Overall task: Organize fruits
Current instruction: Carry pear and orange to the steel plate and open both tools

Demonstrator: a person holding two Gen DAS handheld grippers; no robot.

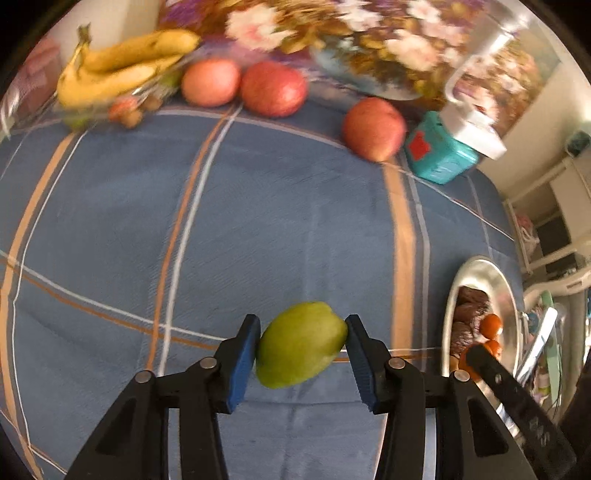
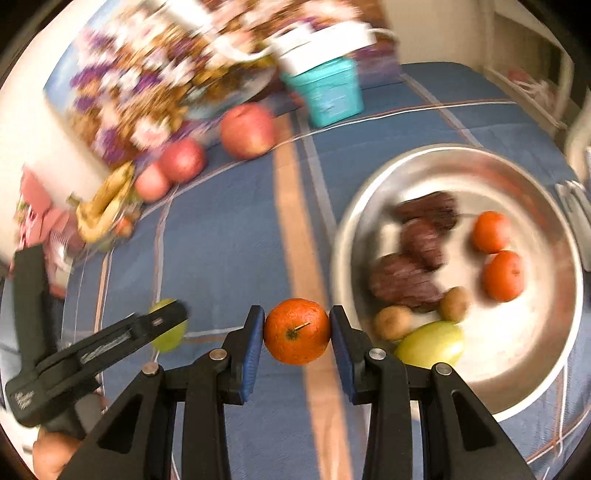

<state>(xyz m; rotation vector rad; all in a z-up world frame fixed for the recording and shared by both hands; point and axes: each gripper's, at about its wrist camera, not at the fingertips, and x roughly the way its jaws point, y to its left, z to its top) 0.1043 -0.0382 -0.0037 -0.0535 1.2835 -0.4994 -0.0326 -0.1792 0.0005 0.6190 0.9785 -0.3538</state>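
Observation:
My left gripper is shut on a green fruit above the blue checked cloth; it also shows in the right wrist view. My right gripper is shut on an orange just left of the metal bowl. The bowl holds two oranges, dark purple fruits, two brown kiwis and a green fruit. Three red apples and bananas lie at the far edge.
A teal box with a white appliance on it stands at the back by a floral panel. Small fruits in a clear tray lie under the bananas. The bowl shows at the right in the left wrist view.

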